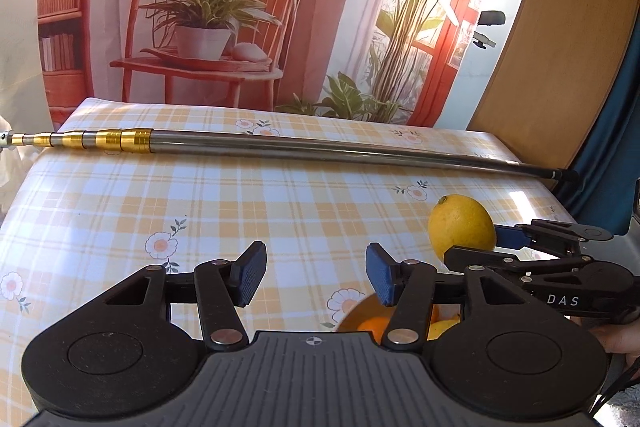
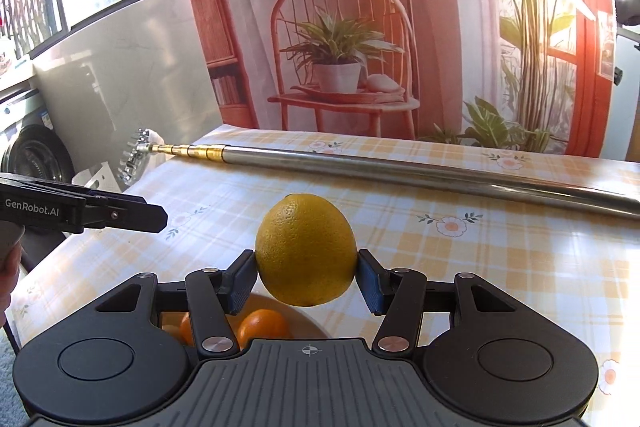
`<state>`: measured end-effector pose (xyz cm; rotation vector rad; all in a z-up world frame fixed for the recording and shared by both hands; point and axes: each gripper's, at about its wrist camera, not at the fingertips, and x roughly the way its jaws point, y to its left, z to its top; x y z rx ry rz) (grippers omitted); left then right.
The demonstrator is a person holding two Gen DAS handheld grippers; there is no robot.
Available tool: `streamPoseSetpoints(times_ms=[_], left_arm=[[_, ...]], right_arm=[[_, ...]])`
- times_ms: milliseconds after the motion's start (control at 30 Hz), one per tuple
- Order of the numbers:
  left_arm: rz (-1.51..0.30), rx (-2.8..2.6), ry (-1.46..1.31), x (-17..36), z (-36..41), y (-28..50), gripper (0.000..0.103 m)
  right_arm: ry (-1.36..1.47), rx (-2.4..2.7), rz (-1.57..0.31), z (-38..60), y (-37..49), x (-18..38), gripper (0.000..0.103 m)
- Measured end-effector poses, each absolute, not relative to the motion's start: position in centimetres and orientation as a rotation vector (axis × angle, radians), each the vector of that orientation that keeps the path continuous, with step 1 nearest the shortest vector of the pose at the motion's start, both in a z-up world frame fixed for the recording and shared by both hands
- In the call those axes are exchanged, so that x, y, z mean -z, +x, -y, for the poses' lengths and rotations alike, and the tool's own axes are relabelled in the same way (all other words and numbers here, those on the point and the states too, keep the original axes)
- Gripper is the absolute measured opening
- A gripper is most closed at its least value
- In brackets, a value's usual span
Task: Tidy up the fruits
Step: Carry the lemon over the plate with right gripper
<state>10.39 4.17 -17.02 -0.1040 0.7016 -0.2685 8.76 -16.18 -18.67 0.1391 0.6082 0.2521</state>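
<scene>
My right gripper point(image 2: 307, 277) clamps the lemon point(image 2: 306, 249) above the bowl point(image 2: 308, 323), stem end tilted up and away. My left gripper point(image 1: 316, 273) gapes empty. My fingers hide most of the oranges point(image 2: 262, 327).

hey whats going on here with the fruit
A person is sorting fruit with two handheld grippers. The right gripper is shut on a yellow lemon, holding it above a bowl that already has oranges in it. The left gripper is open and empty beside it. A telescopic metal pole lies across the checked tablecloth behind.
</scene>
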Motion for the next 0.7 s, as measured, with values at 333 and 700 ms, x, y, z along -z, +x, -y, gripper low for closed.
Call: streamPoseSetpoints(times_ms=[333, 700], left_arm=[[-0.69, 0.228, -0.056, 17.0, -3.7, 5.9, 0.063], [-0.67, 0.211, -0.026, 17.0, -3.4, 3.0, 0.07]], right_arm=[[0.157, -0.268, -0.597, 14.5, 3.3, 17.8, 0.05], [0.161, -0.314, -0.644, 12.4, -0.3, 17.9, 0.05]])
